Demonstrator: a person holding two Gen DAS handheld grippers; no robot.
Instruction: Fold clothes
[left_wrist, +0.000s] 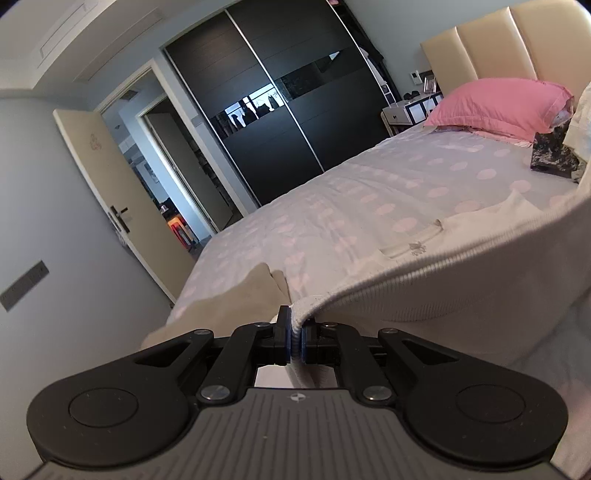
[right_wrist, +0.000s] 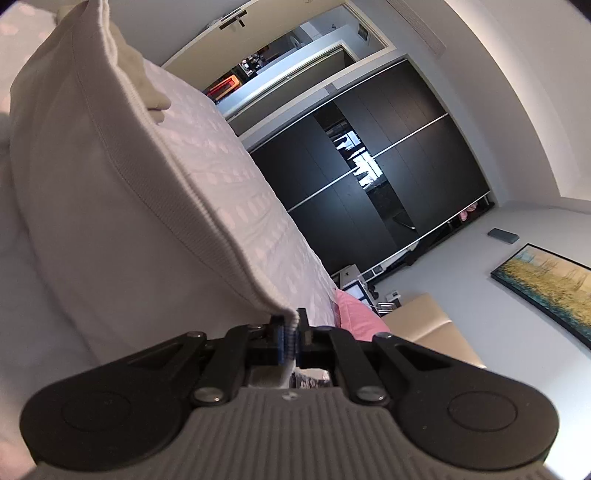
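The left hand-held gripper (left_wrist: 294, 338) and right hand-held gripper (right_wrist: 291, 339) each pinch a corner of the white garment's ribbed hem (left_wrist: 424, 273), stretched taut above the polka-dot bed (left_wrist: 332, 206). Open bedding stretches toward the pink pillow (left_wrist: 498, 107).

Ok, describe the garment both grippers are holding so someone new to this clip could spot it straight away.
Start from the bed with the pink-dotted sheet. Stretched above it between the left gripper and right gripper is the white garment, each gripper shut on its ribbed hem. Unlike the beige cloth lying flat nearby, it is lifted and white.
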